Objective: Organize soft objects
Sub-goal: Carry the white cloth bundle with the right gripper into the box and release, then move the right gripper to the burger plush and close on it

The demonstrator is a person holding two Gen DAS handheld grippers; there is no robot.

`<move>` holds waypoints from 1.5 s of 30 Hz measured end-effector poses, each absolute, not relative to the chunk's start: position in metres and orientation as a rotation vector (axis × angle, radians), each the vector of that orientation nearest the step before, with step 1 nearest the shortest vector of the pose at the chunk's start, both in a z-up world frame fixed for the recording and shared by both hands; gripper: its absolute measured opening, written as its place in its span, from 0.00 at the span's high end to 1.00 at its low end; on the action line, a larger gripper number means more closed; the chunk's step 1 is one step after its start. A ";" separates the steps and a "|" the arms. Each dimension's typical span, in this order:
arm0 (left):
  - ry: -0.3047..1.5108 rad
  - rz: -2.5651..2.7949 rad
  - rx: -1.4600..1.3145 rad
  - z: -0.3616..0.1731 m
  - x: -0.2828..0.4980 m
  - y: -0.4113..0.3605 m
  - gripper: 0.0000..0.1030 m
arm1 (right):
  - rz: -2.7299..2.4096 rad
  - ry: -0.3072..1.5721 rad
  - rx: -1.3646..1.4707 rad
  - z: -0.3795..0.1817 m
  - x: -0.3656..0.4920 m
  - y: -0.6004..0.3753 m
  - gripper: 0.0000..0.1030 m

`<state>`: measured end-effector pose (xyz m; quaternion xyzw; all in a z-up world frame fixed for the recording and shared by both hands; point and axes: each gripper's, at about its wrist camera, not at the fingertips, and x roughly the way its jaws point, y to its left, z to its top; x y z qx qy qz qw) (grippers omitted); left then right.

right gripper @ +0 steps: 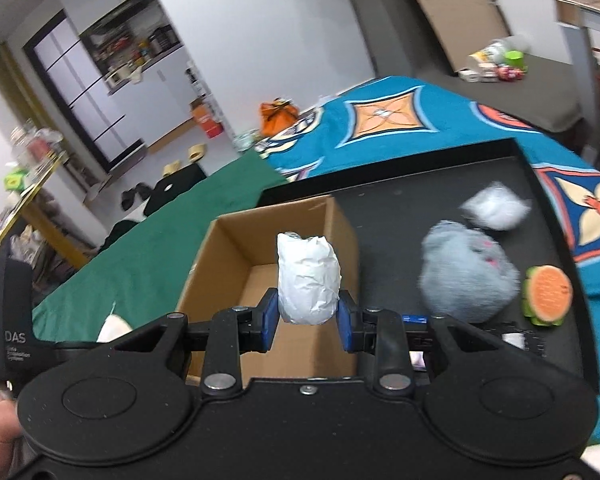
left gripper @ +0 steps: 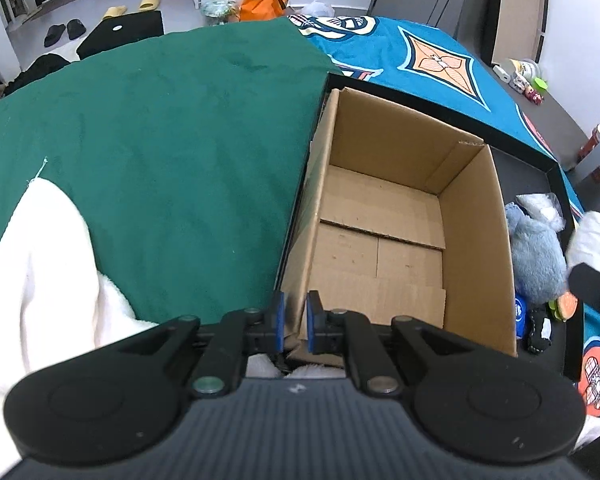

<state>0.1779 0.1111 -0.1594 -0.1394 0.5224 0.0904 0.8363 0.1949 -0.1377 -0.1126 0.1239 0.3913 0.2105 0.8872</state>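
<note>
Left gripper point(left gripper: 296, 320) points steeply down, pinched on a cardboard edge; right gripper point(right gripper: 307, 320) tilts downward, clamping a white bundle point(right gripper: 308, 280).

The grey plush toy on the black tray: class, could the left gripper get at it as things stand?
Probably not. The left gripper is shut on the cardboard box wall, and that box stands between it and the grey plush toy. It would have to let go first.
</note>
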 end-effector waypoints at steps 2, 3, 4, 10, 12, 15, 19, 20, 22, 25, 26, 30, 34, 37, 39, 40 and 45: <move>1.104 0.187 -0.295 -0.160 0.179 0.111 0.91 | 0.459 0.823 0.252 -0.114 0.196 -0.129 0.71; 1.104 0.185 -0.297 -0.161 0.179 0.112 0.91 | 0.466 0.829 0.252 -0.115 0.197 -0.125 0.71; 1.104 0.183 -0.299 -0.161 0.180 0.112 0.91 | 0.472 0.835 0.249 -0.116 0.198 -0.121 0.71; 1.105 0.180 -0.329 -0.166 0.183 0.117 0.91 | 0.489 0.862 0.236 -0.124 0.206 -0.100 0.70; 1.103 0.174 -0.343 -0.166 0.183 0.119 0.91 | 0.516 0.857 0.250 -0.123 0.209 -0.094 0.67; 1.101 0.181 -0.351 -0.166 0.184 0.119 0.91 | 0.560 0.831 0.272 -0.121 0.210 -0.088 0.30; 1.097 0.186 -0.333 -0.164 0.184 0.116 0.90 | 0.547 0.833 0.259 -0.125 0.211 -0.091 0.30; 1.099 0.186 -0.329 -0.164 0.184 0.115 0.89 | 0.544 0.840 0.267 -0.127 0.209 -0.094 0.30; 1.101 0.185 -0.326 -0.163 0.184 0.113 0.89 | 0.539 0.843 0.273 -0.129 0.206 -0.100 0.30; 1.094 0.189 -0.310 -0.159 0.183 0.110 0.82 | 0.512 0.841 0.265 -0.131 0.202 -0.111 0.26; 1.090 0.189 -0.304 -0.158 0.183 0.108 0.77 | 0.500 0.841 0.264 -0.132 0.200 -0.116 0.25; 1.076 0.191 -0.271 -0.152 0.182 0.101 0.56 | 0.470 0.829 0.274 -0.135 0.197 -0.137 0.24; 1.067 0.210 -0.229 -0.147 0.182 0.092 0.45 | 0.423 0.804 0.265 -0.140 0.198 -0.160 0.23; 1.067 0.214 -0.188 -0.144 0.184 0.083 0.37 | 0.384 0.803 0.271 -0.147 0.202 -0.179 0.23; 1.066 0.214 -0.167 -0.141 0.185 0.077 0.31 | 0.366 0.799 0.281 -0.151 0.203 -0.190 0.23; 1.063 0.215 -0.159 -0.140 0.185 0.074 0.30 | 0.361 0.796 0.288 -0.152 0.204 -0.196 0.23; 1.076 0.213 -0.130 -0.137 0.189 0.061 0.27 | 0.309 0.775 0.340 -0.166 0.209 -0.227 0.25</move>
